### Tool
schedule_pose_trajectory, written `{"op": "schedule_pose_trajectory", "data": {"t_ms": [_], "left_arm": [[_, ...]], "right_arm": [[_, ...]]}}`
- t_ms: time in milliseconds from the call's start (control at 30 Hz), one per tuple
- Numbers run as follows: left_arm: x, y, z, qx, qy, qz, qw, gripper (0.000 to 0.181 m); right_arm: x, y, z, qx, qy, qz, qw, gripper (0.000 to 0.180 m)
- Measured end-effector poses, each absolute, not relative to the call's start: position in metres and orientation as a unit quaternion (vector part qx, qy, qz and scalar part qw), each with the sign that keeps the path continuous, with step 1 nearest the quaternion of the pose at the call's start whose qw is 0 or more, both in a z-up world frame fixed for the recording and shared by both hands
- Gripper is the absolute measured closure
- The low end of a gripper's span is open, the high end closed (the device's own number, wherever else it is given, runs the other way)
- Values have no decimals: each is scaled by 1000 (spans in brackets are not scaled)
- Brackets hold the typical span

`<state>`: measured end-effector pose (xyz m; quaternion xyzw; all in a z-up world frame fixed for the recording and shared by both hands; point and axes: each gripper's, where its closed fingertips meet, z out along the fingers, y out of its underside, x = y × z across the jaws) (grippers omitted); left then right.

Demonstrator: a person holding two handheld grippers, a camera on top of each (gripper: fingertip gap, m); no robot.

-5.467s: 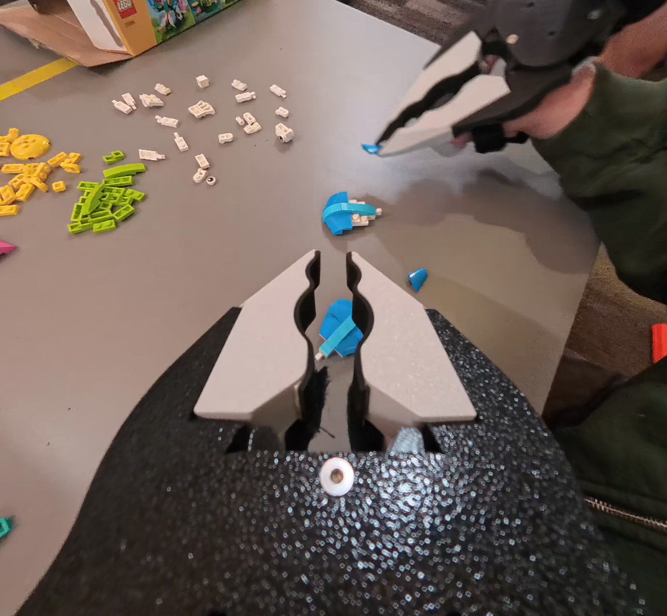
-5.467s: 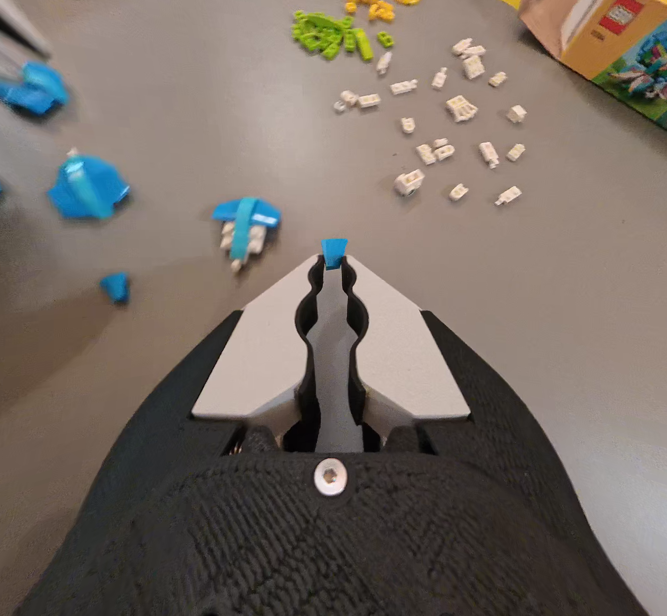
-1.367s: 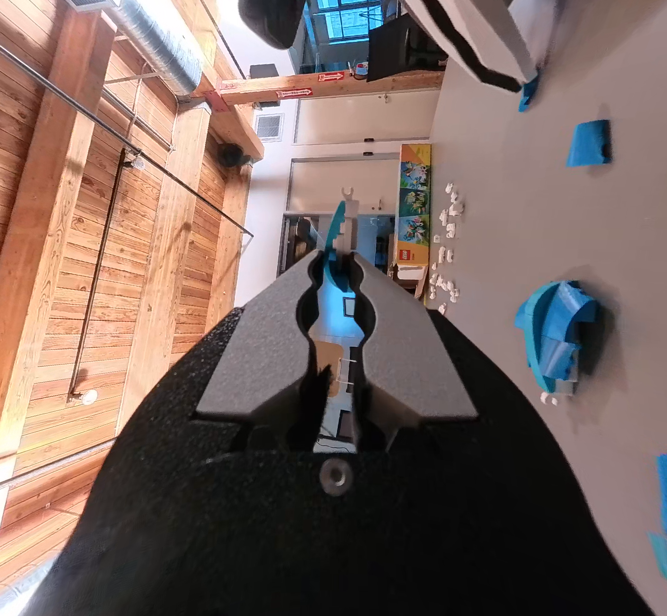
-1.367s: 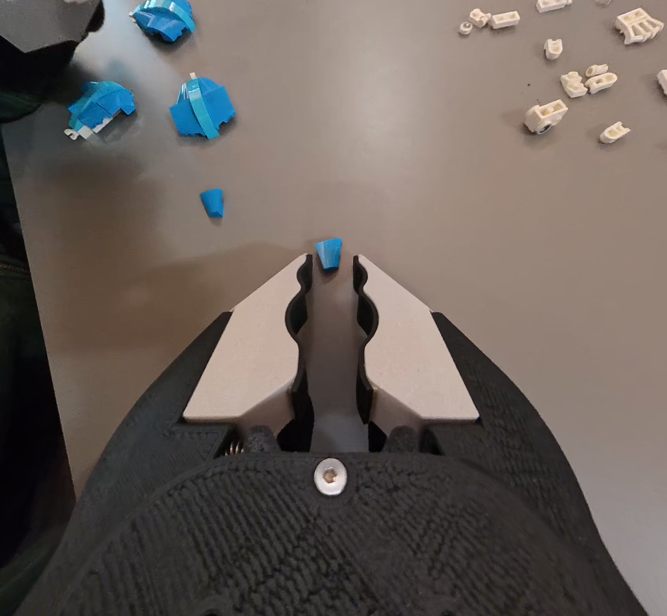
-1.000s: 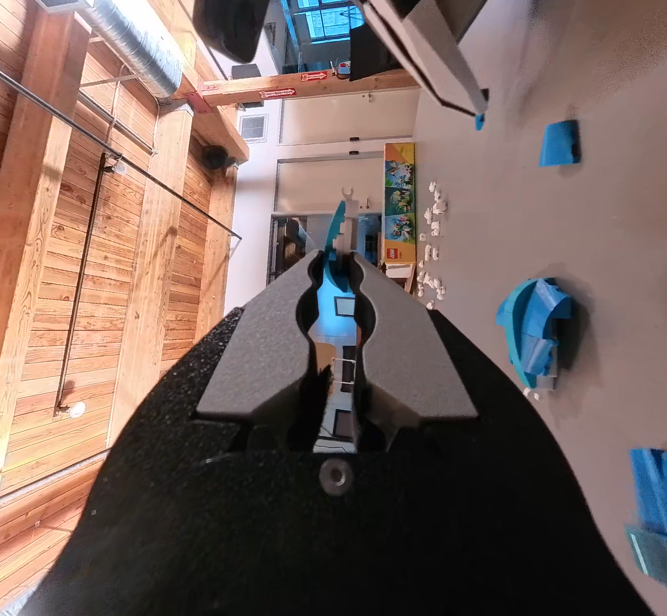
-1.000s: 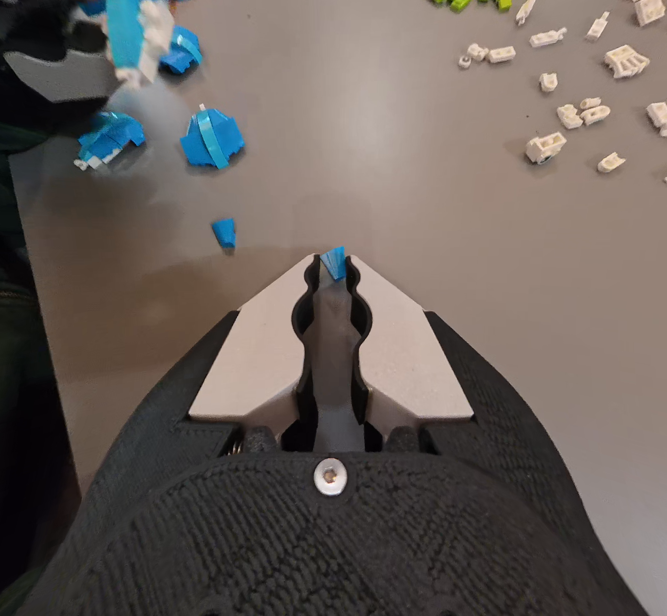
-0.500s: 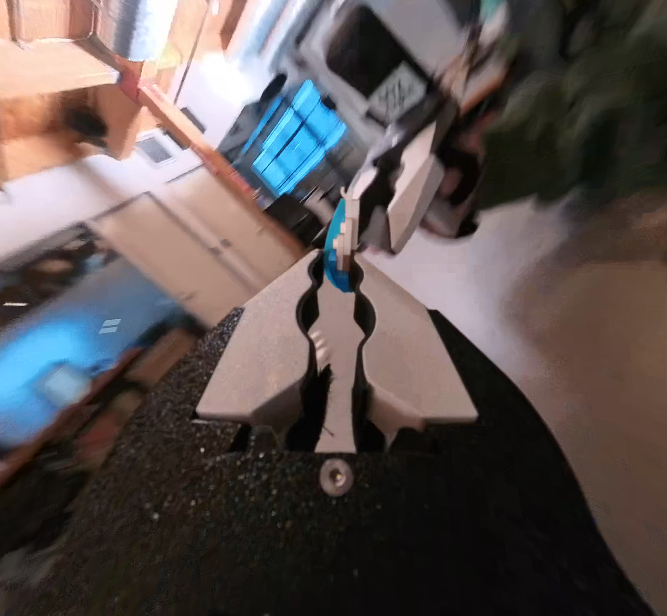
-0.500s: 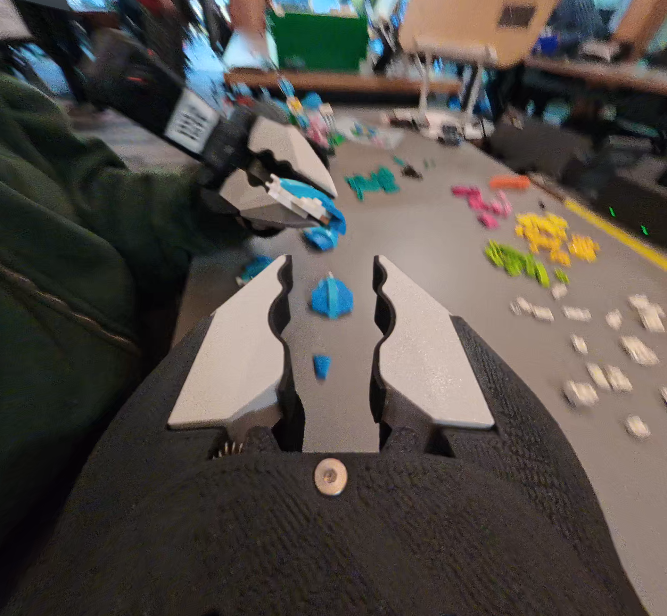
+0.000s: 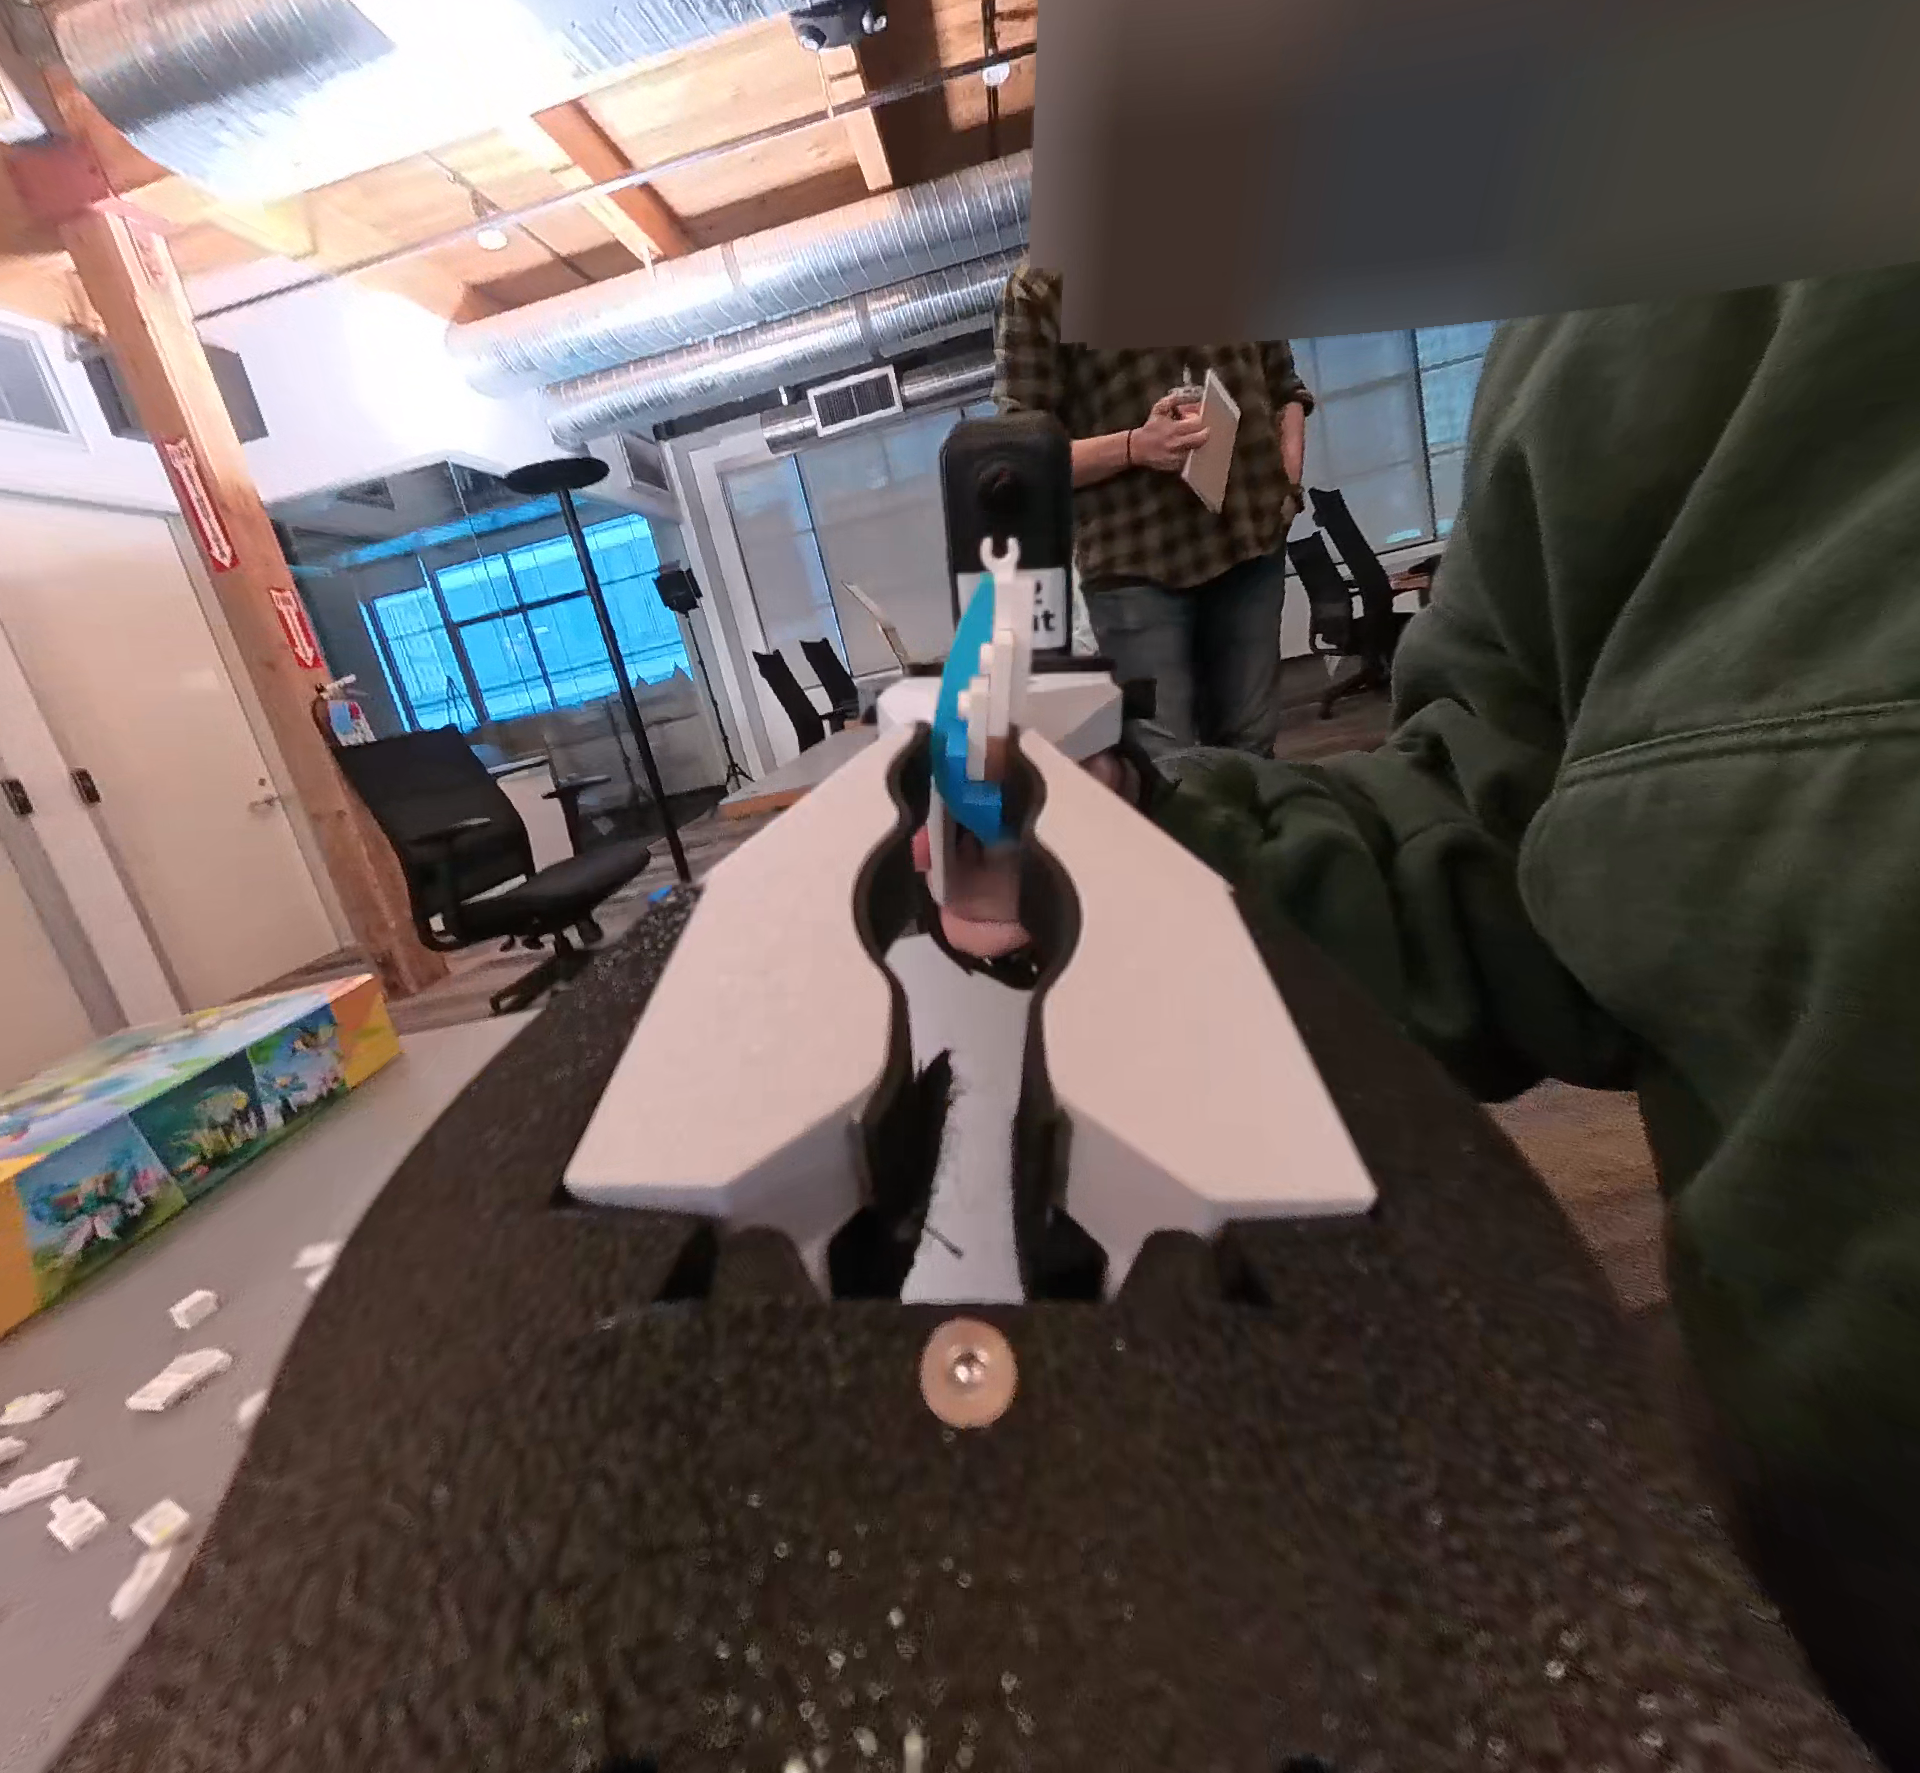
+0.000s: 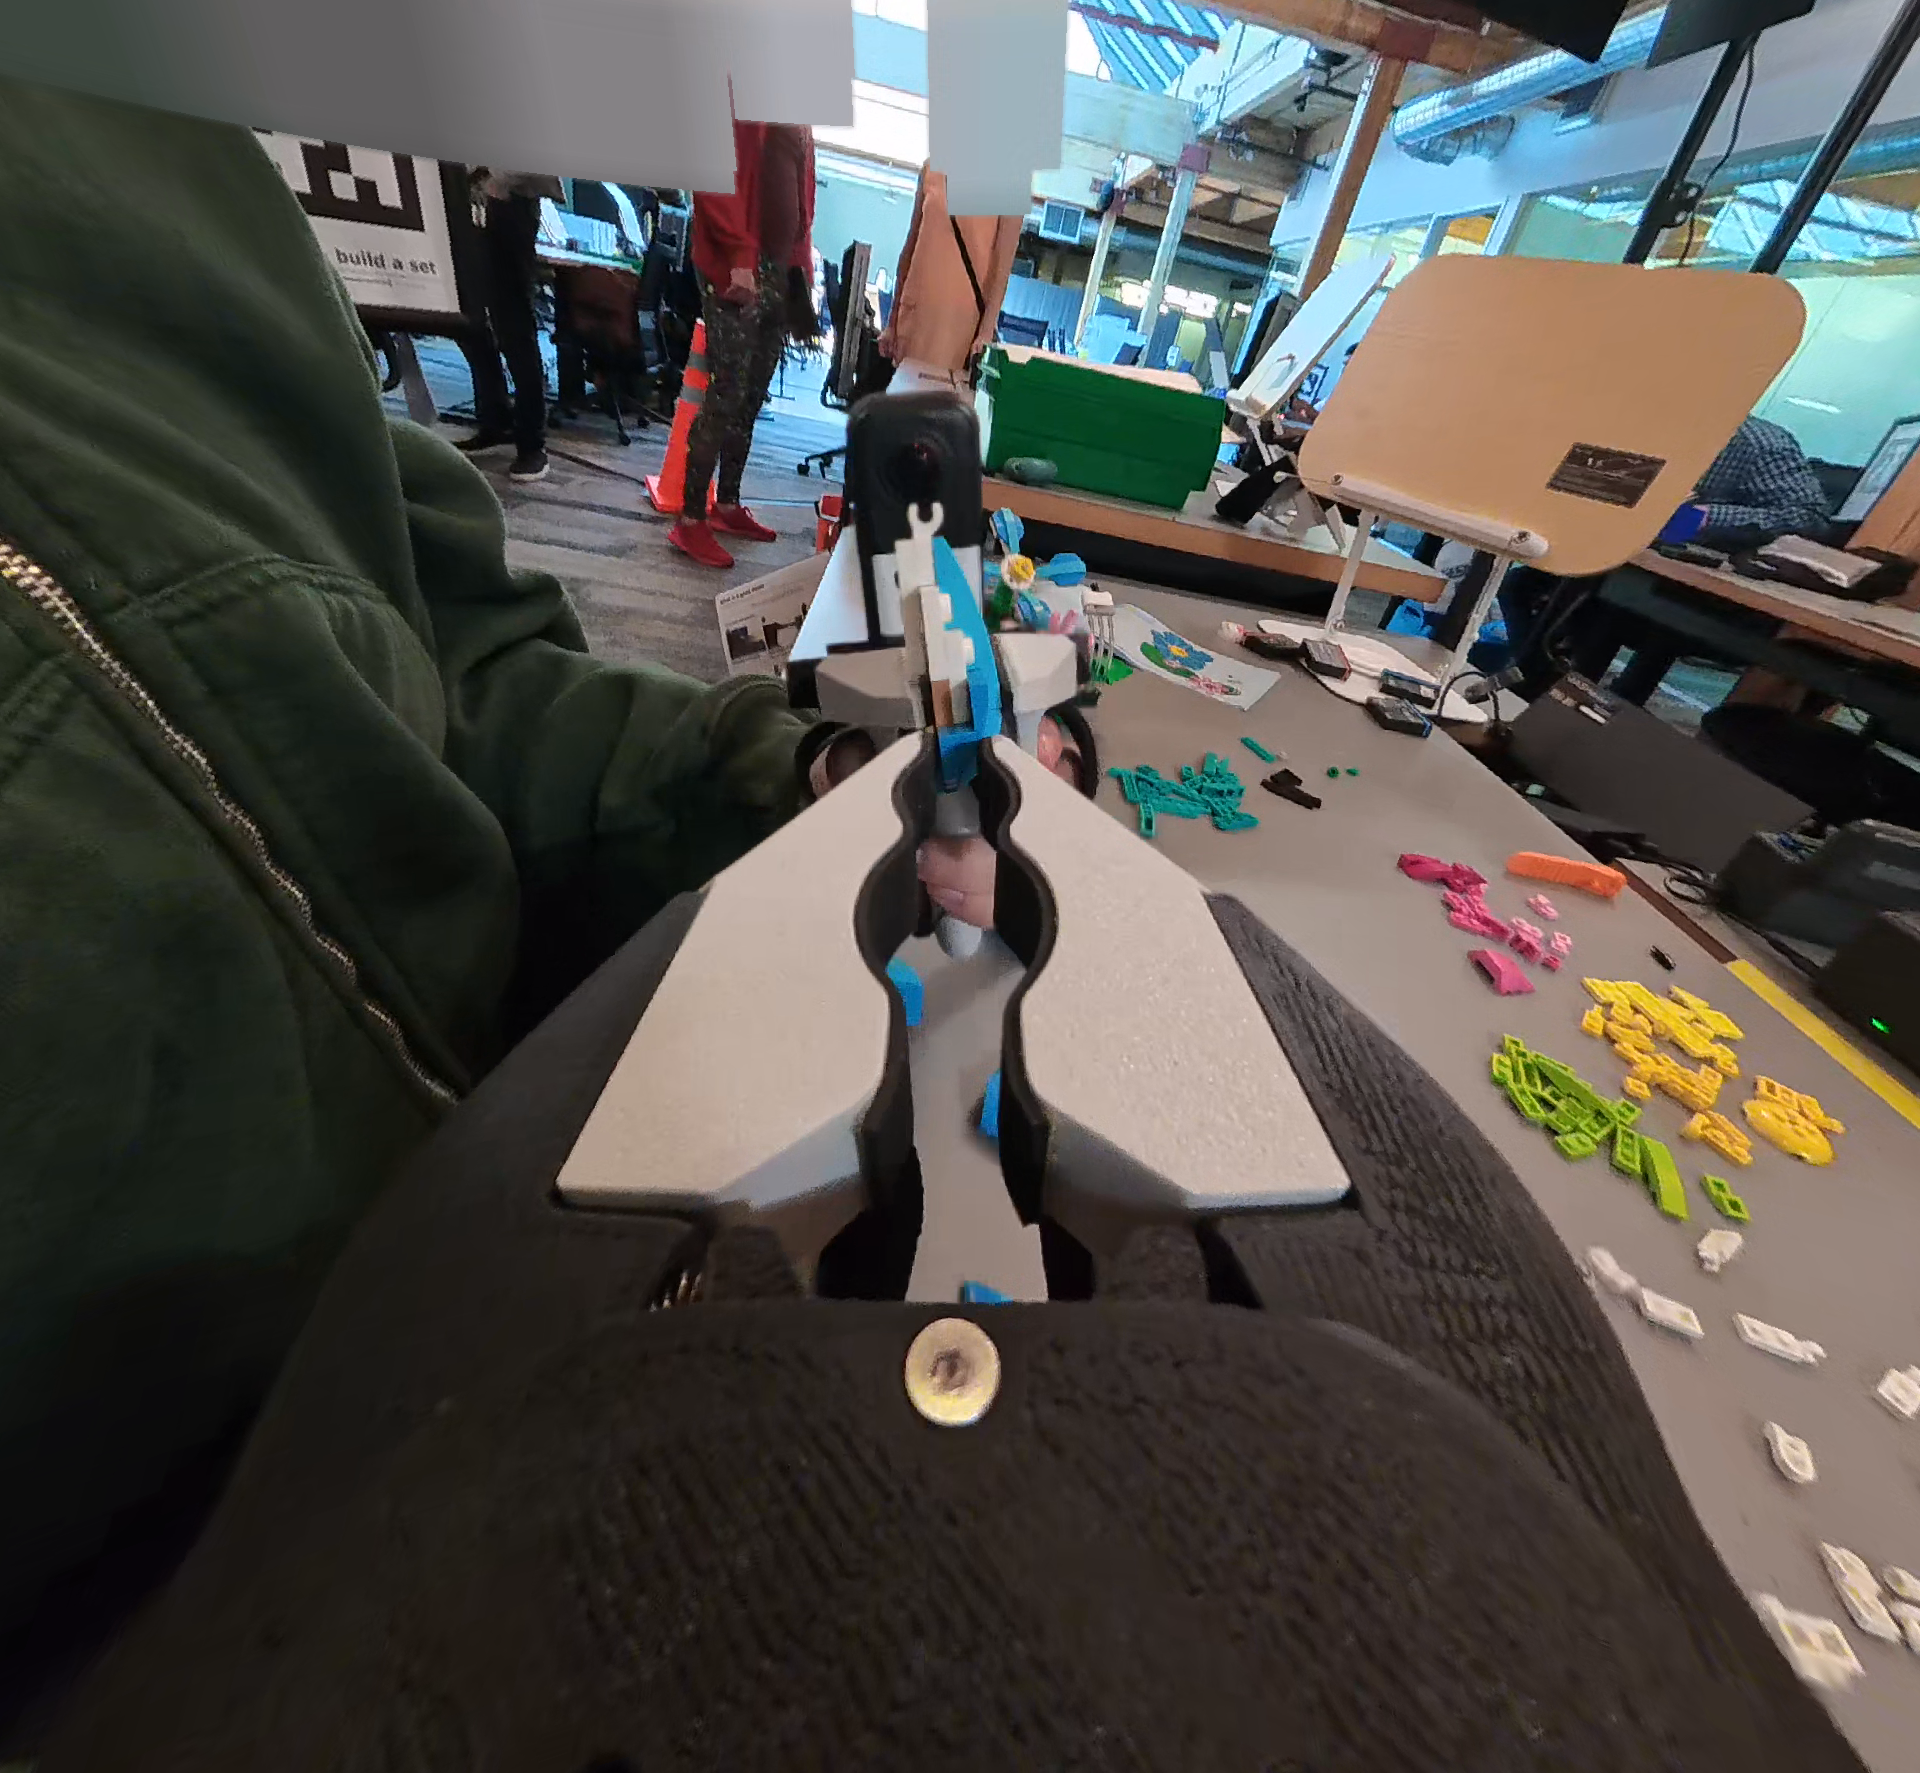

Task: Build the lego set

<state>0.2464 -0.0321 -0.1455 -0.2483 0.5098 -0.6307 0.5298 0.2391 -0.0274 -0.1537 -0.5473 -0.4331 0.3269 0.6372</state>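
Observation:
A blue and white lego assembly (image 9: 977,715) stands upright between the fingertips of my left gripper (image 9: 971,747), which is shut on it, lifted off the table. My right gripper (image 10: 951,757) faces the left one. Its tips are closed to a narrow gap on the lower blue edge of the same assembly (image 10: 945,653). In the left wrist view the right gripper's white fingers (image 9: 1070,715) show just behind the assembly. In the right wrist view the left gripper's fingers (image 10: 847,632) flank it. Loose blue pieces (image 10: 904,991) lie on the grey table (image 10: 1351,840) below.
Sorted piles lie to the right: teal (image 10: 1184,793), pink (image 10: 1486,913), yellow (image 10: 1683,1048), green (image 10: 1579,1110) and white pieces (image 10: 1766,1339). The lego box (image 9: 177,1100) sits at far left. A green sleeve (image 10: 312,684) fills the left side. People stand beyond the table.
Both grippers rose from the table and turned to face each other. The right gripper, shut on a small blue piece a second ago, opened wide and has now closed at the assembly.

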Motion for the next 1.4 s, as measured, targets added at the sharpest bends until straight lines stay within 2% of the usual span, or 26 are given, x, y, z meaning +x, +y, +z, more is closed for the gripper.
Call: {"op": "schedule_pose_trajectory", "data": {"t_ms": [133,233,333,467,600,667,833,967,1067,1200,1333,1400], "left_arm": [[256,-32,-156,-278,529,-615,514,166],[263,-29,-164,-315,554,-583,505,135],[269,-31,-173,-332,605,-515,508,128],[280,-31,-187,-347,674,-407,509,130],[288,-39,-193,-341,705,-363,505,144],[290,-41,-197,-340,714,-349,503,145],[293,-44,-201,-327,725,-331,508,167],[296,-39,-199,-334,713,-332,520,167],[297,-46,-192,-330,693,-394,505,167],[298,-51,-186,-330,677,-445,485,167],[305,-51,-188,-342,669,-459,474,167],[312,-39,-194,-387,655,-453,465,150]], "right_arm": [[249,-27,-163,-576,-438,301,621,175],[263,-28,-173,-614,-446,256,599,175],[278,-29,-191,-660,-468,185,558,175],[290,-34,-201,-693,-495,104,514,175],[295,-39,-200,-701,-509,57,497,174],[296,-41,-200,-701,-512,45,494,174],[297,-42,-204,-705,-518,29,484,174],[297,-38,-199,-692,-506,32,513,165],[294,-39,-195,-676,-504,54,535,155],[295,-41,-195,-669,-507,66,539,165],[301,-42,-195,-674,-501,68,538,166],[313,-38,-196,-684,-486,59,541,167]]}}
